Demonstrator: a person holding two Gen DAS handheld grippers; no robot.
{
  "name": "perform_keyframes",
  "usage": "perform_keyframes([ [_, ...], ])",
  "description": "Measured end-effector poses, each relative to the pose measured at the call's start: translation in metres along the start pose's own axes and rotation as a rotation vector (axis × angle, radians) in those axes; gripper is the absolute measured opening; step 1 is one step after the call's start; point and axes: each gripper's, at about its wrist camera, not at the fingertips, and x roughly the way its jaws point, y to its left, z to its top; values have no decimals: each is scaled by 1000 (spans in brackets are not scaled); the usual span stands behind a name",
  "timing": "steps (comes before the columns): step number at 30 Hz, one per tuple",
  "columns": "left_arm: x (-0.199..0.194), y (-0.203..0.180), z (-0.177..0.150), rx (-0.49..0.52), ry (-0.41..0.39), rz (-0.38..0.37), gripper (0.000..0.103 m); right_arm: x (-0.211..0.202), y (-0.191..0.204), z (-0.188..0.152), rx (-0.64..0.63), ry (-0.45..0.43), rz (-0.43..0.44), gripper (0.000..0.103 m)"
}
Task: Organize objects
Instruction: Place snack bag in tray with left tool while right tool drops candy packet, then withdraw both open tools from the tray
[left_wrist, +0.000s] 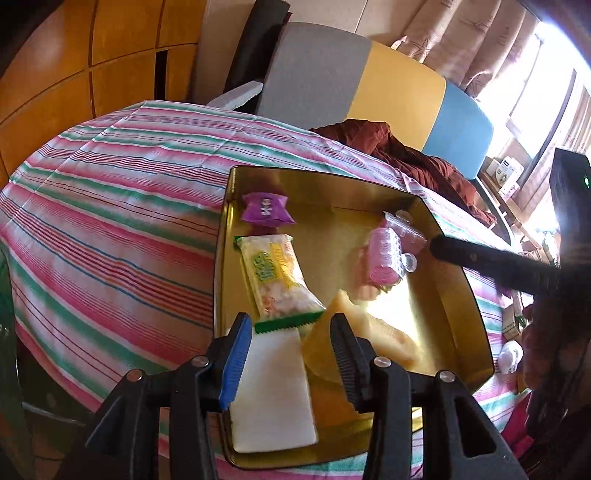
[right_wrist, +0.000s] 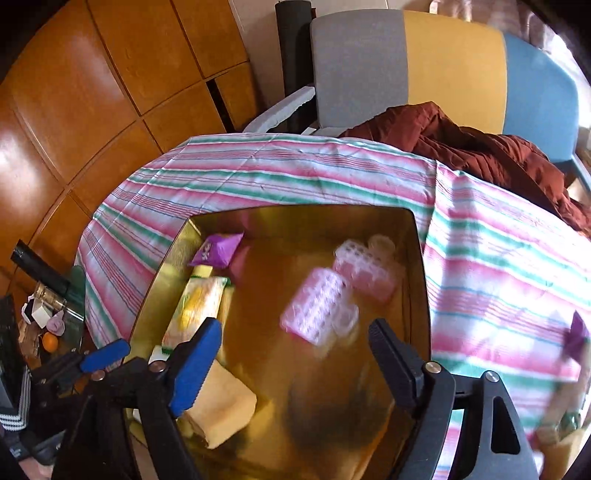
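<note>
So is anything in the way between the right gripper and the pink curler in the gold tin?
Nothing visible. The right gripper is open above the gold tin, and the pink curler lies just ahead of its fingertips with only bare tin floor between them.

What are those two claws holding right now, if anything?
Nothing. The left gripper and right gripper both hang open over the gold tray; the pink hair roller lies loose inside.

The right tongs (right_wrist: 295, 354) hang spread wide over a gold tin tray (right_wrist: 417, 251) on the striped cloth (right_wrist: 295, 170). Inside lie a blurred pink hair roller (right_wrist: 314, 304), a purple packet (right_wrist: 218, 251) and a yellow-green snack pack (right_wrist: 195, 306).
</note>
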Motion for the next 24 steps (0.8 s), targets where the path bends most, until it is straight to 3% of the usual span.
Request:
perform_keyframes([
  [6, -10, -2, -10, -25, -4, 4, 44, 1, 4, -19, 2, 16, 26, 85],
  [10, -22, 8, -15, -63, -22, 33, 44, 20, 23, -33, -50, 76, 35, 85],
  [16, -38, 27, -13, -112, -53, 75, 44, 31, 62, -61, -161, 185, 374, 87],
  [20, -43, 33, -13, -132, -61, 87, 45, 22, 63, -70, -173, 183, 401, 87],
  [24, -43, 26, -13, -121, -65, 89, 45, 8, 52, -73, -143, 140, 369, 89],
])
